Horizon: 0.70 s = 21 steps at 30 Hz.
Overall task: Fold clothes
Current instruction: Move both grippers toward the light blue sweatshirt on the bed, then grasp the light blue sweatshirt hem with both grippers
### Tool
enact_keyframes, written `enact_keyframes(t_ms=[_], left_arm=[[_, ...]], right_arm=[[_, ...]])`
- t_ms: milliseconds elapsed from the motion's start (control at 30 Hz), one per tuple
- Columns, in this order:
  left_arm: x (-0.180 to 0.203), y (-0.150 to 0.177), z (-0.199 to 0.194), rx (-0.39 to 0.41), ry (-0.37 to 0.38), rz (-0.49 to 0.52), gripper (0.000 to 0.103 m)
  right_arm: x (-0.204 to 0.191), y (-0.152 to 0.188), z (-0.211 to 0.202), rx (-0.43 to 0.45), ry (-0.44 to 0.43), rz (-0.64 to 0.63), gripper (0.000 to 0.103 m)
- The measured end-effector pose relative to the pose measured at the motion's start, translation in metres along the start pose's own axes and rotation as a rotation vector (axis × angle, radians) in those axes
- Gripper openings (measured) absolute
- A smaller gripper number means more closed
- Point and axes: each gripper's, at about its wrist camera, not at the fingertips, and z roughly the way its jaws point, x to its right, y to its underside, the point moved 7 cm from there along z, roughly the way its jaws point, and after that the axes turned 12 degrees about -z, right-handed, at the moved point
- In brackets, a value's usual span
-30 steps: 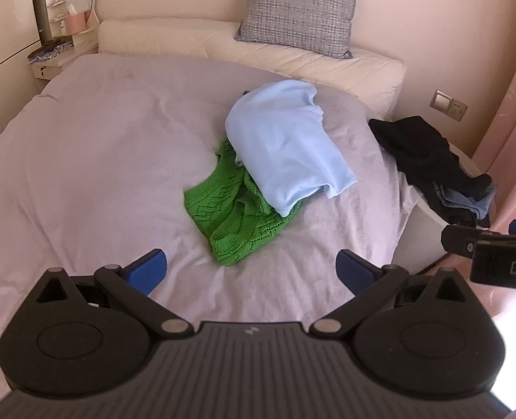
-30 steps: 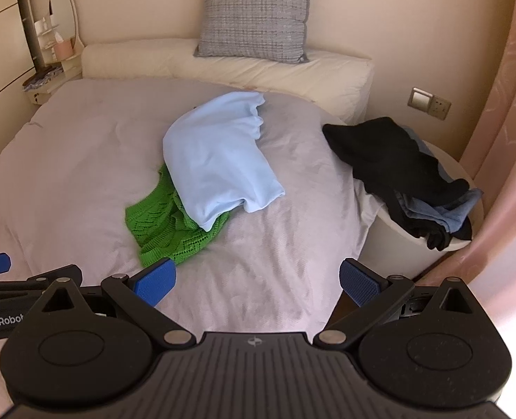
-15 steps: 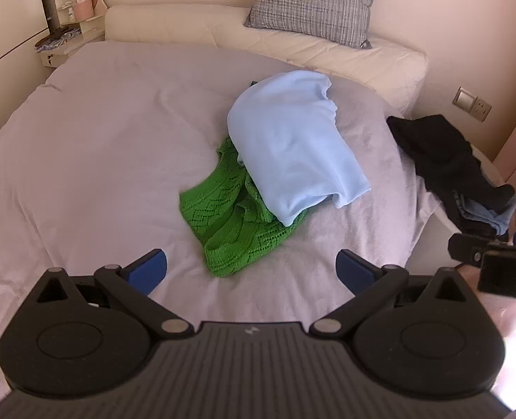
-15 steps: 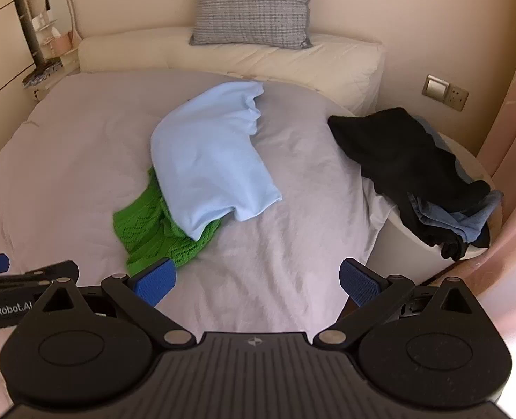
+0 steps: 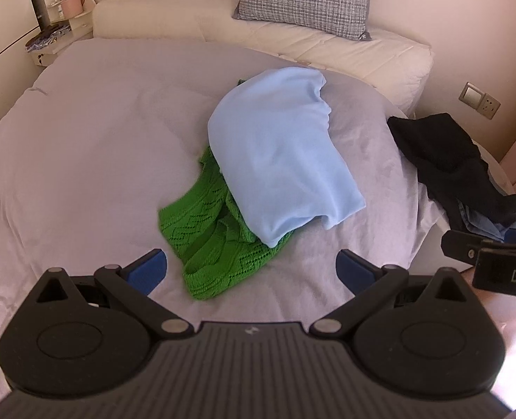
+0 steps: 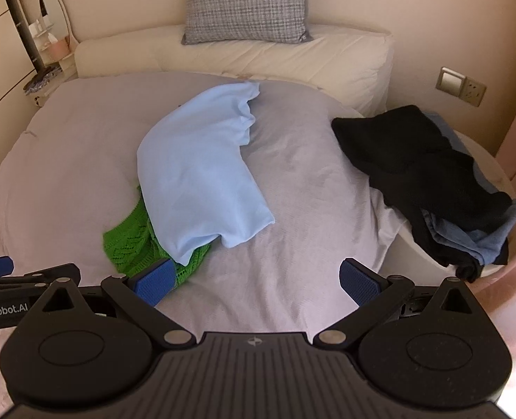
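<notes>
A light blue shirt lies crumpled in the middle of the round bed, draped over a green knitted top. My left gripper hovers open just short of the green top's near edge, touching nothing. To its right, my right gripper is open too, with bare sheet between its blue pads; its left pad overlaps the green top's corner in the view. Each gripper shows at the side of the other's view.
A pile of black and blue-grey clothes hangs over the bed's right edge. A cream headboard cushion with a grey checked pillow stands at the back. A shelf with small items is at the far left. Lilac sheet spreads left of the clothes.
Both grippers have moved forward and closer to the clothes, which now look larger and lower in the views. The jaws stayed open and the clothes have not shifted.
</notes>
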Motion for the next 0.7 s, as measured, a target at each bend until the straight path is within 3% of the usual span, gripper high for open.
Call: enact_keyframes(t_ms=[700], left_arm=[[0.029, -0.046, 0.051, -0.042, -0.009, 0.026, 0.102]], right_arm=[[0.032, -0.045, 0.056, -0.010, -0.048, -0.021, 0.101]])
